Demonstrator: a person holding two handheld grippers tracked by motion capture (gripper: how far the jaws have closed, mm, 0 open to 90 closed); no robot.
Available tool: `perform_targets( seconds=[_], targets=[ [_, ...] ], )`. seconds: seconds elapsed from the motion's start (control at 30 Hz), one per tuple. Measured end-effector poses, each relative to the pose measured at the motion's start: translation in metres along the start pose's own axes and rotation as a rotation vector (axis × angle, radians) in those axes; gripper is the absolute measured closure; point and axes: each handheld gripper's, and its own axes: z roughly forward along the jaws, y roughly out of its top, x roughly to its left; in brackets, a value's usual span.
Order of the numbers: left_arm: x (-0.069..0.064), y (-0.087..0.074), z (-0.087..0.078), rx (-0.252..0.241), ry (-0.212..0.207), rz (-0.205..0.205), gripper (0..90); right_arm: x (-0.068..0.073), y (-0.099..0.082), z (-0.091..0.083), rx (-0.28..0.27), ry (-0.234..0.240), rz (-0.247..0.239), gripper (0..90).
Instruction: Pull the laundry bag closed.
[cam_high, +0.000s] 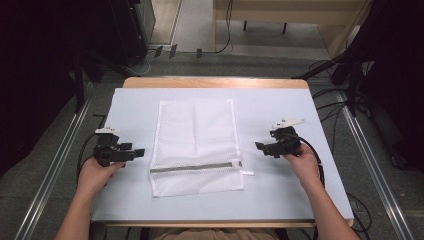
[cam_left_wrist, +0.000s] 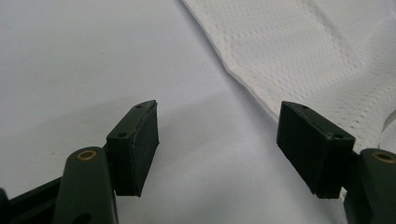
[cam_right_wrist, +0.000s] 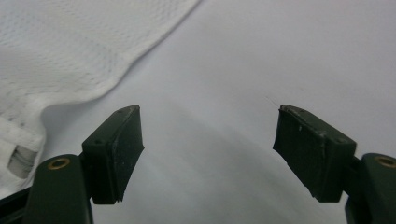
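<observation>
White mesh makes up the laundry bag (cam_high: 196, 145) lying flat in the middle of the pale blue table cover (cam_high: 135, 105), its long sides running away from the person and a grey zipper (cam_high: 195, 167) crossing it near the close end, with a small white pull tab (cam_high: 248, 173) sticking out at the bag's right edge. To the bag's left, the left gripper (cam_high: 139, 151) rests low over the cover in the person's left hand (cam_high: 97, 172), jaws pointing toward the bag; in the left gripper view its jaws stand wide apart with nothing between them, the bag's hemmed edge (cam_left_wrist: 233, 70) just ahead. The right gripper (cam_high: 260, 146), held in the right hand (cam_high: 304, 161), faces the bag from the other side, jaws likewise spread and empty, with the mesh corner (cam_right_wrist: 70, 70) near its left jaw.
</observation>
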Motion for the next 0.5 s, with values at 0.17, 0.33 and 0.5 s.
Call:
perform_targets(
  seconds=[0.17, 0.33, 0.5],
  targets=[
    [-0.0012, 0.0000, 0.0015, 0.005, 0.000, 0.000, 29.7, -0.0042, -0.0009, 0.0001, 0.027, -0.011, 0.051, 25.3],
    [-0.0010, -0.0002, 0.0027, 0.003, -0.001, -0.009, 28.9, -0.0039, -0.0016, 0.0025, 0.045, -0.010, 0.049, 25.3],
    [-0.0011, -0.0004, 0.0032, 0.018, -0.001, -0.004, 28.7, -0.0031, -0.0023, 0.0045, 0.064, -0.002, 0.052, 25.3]
  ],
)
